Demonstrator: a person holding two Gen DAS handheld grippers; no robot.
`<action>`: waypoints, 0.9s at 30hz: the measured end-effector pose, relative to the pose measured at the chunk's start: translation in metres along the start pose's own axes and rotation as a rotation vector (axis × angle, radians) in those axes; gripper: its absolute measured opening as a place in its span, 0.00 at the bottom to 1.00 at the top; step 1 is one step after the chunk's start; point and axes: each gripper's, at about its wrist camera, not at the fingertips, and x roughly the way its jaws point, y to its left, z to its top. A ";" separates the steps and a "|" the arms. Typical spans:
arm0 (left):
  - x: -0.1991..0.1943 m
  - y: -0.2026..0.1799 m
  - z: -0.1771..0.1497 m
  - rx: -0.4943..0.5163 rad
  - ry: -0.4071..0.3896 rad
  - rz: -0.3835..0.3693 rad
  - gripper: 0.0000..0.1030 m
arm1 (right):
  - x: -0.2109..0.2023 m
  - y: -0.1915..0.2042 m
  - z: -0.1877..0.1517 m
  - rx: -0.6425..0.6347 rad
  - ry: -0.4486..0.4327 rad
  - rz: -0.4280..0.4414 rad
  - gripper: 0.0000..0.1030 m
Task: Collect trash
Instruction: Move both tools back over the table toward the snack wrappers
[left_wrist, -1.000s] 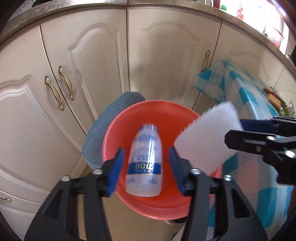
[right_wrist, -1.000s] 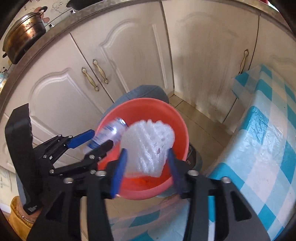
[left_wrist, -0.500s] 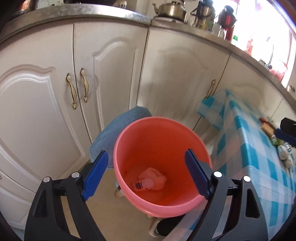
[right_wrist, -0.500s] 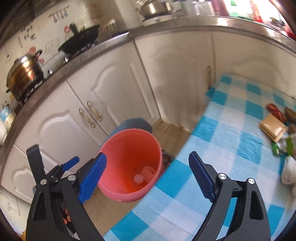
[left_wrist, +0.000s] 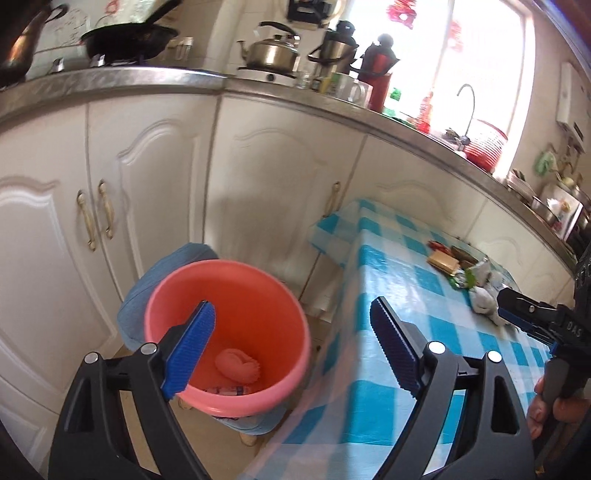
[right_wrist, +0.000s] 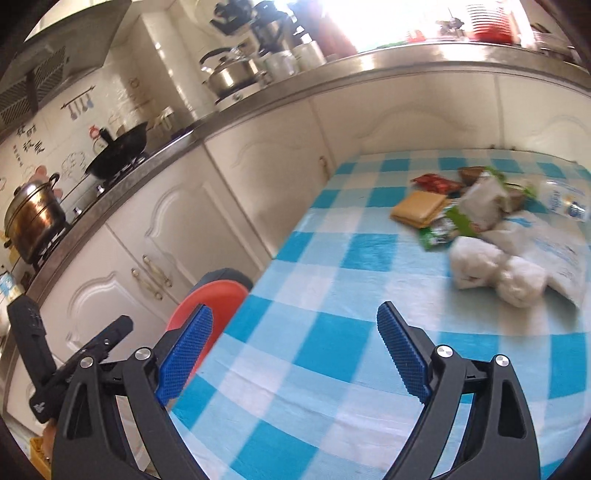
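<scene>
Both grippers wide and empty – trash is in the bucket

Left gripper (left_wrist: 291, 350), jaws opening, nothing between them, hangs above the red bucket (left_wrist: 295, 314) (foam net (left_wrist: 238, 367) inside); right gripper (right_wrist: 293, 350) gapes over the checked tablecloth (right_wrist: 325, 295) – wrappers (right_wrist: 439, 218) well ahead.

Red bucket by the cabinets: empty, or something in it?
Not empty. The red bucket holds a crumpled foam net and a small bottle lying on its side at the bottom, seen from the left wrist view.
</scene>
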 end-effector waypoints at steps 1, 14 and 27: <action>0.000 -0.009 0.002 0.016 0.011 -0.009 0.84 | -0.005 -0.006 0.000 0.004 -0.012 -0.009 0.87; 0.004 -0.113 0.007 0.138 0.133 -0.136 0.85 | -0.072 -0.089 -0.025 0.147 -0.109 -0.095 0.89; 0.035 -0.217 0.001 0.255 0.241 -0.278 0.85 | -0.109 -0.163 -0.042 0.328 -0.174 -0.087 0.89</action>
